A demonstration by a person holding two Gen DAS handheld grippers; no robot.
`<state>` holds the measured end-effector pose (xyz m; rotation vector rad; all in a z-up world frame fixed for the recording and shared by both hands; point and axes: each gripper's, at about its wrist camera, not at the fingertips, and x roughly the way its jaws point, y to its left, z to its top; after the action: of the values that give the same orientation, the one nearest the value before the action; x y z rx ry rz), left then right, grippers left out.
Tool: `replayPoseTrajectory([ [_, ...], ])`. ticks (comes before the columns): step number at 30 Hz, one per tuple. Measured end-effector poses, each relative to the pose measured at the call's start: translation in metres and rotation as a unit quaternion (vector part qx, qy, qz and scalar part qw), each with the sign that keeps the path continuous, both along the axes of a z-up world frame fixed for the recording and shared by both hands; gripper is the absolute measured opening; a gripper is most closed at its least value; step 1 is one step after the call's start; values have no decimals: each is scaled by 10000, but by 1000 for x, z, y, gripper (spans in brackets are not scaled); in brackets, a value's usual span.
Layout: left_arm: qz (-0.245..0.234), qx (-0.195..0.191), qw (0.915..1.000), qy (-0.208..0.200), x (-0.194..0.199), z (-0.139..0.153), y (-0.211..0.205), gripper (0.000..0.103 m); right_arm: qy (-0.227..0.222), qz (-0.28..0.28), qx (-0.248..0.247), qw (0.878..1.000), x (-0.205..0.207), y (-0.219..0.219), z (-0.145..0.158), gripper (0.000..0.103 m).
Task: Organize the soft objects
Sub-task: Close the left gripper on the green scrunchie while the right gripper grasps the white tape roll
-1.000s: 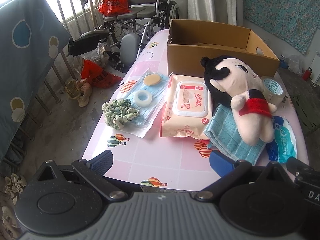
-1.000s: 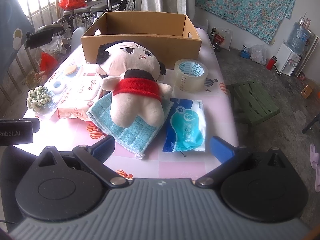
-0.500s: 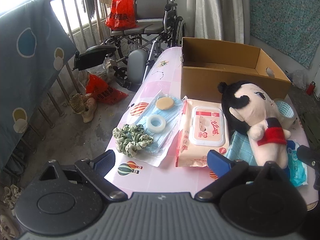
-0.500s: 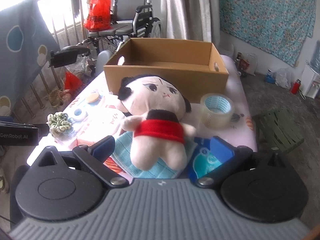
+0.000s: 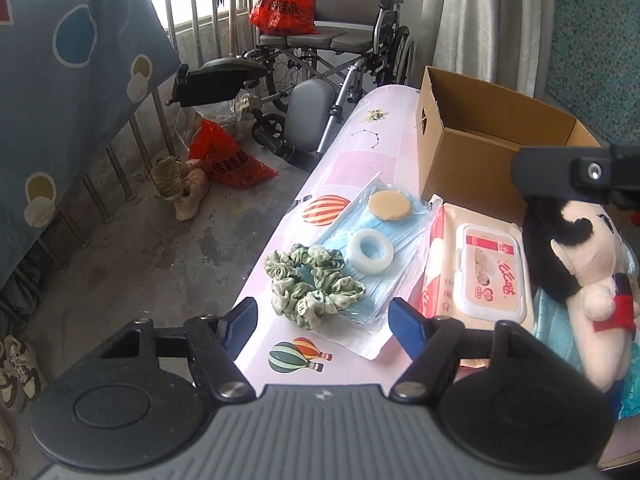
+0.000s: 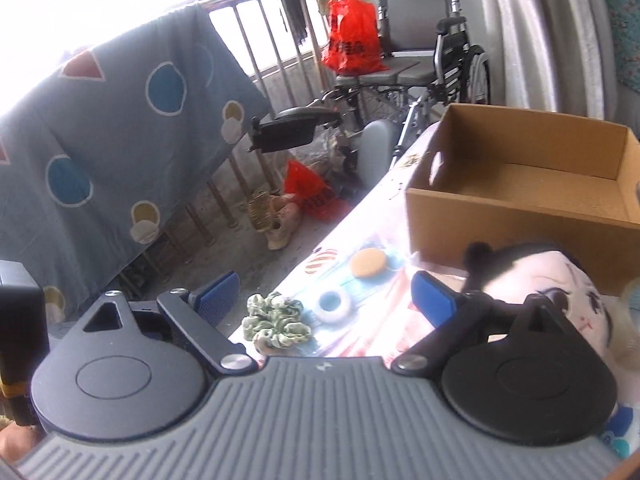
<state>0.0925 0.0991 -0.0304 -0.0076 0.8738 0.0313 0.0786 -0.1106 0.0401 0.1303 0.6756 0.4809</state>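
A green scrunchie (image 5: pixel 314 290) lies at the table's left edge, on a pack of blue face masks (image 5: pixel 374 248). My left gripper (image 5: pixel 322 320) is open and empty, just short of the scrunchie, its blue fingers on either side. A plush doll (image 5: pixel 580 264) with black hair and red top lies to the right on a teal cloth (image 5: pixel 550 318). A pack of wet wipes (image 5: pixel 480 268) sits between them. An open cardboard box (image 5: pixel 492 144) stands behind. My right gripper (image 6: pixel 324 296) is open and empty, above the doll (image 6: pixel 560 292) and the scrunchie (image 6: pixel 276 322).
A white tape ring (image 5: pixel 370 248) and a tan round puff (image 5: pixel 389 205) rest on the masks. The pink table (image 5: pixel 360 152) drops off on the left to a concrete floor with shoes (image 5: pixel 180 184), a red bag (image 5: pixel 232 160) and a wheelchair (image 5: pixel 336 52).
Both grippers have swung left. The left one has closed in on the scrunchie, which now lies between its fingers. The right view has tilted away from the doll toward the table's left edge.
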Motion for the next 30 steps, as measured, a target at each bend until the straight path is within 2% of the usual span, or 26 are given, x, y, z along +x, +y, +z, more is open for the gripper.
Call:
replayPoseTrajectory([
  [3, -38, -185, 9996, 189, 12, -15, 8, 63, 303, 312, -17, 9991, 28, 25, -11, 76],
  [7, -127, -159, 9995, 257, 23, -27, 12, 63, 755, 583, -157, 9953, 53, 52, -36, 58],
  [10, -146, -187, 9992, 328, 30, -34, 15, 63, 1022, 679, -227, 9922, 65, 66, -54, 51],
  [13, -165, -211, 9989, 381, 36, -41, 18, 63, 1176, 707, -244, 9902, 73, 72, -69, 48],
  [21, -284, 65, 9990, 353, 47, -47, 22, 63, 1492, 857, -257, 9848, 96, 84, -92, 44],
  [26, -116, -233, 9990, 365, 55, -47, 38, 67, 1349, 796, -491, 9864, 105, 88, -94, 45],
  [30, -16, -473, 9979, 436, 65, -50, 48, 63, 1117, 649, -1040, 9862, 120, 85, -98, 45],
])
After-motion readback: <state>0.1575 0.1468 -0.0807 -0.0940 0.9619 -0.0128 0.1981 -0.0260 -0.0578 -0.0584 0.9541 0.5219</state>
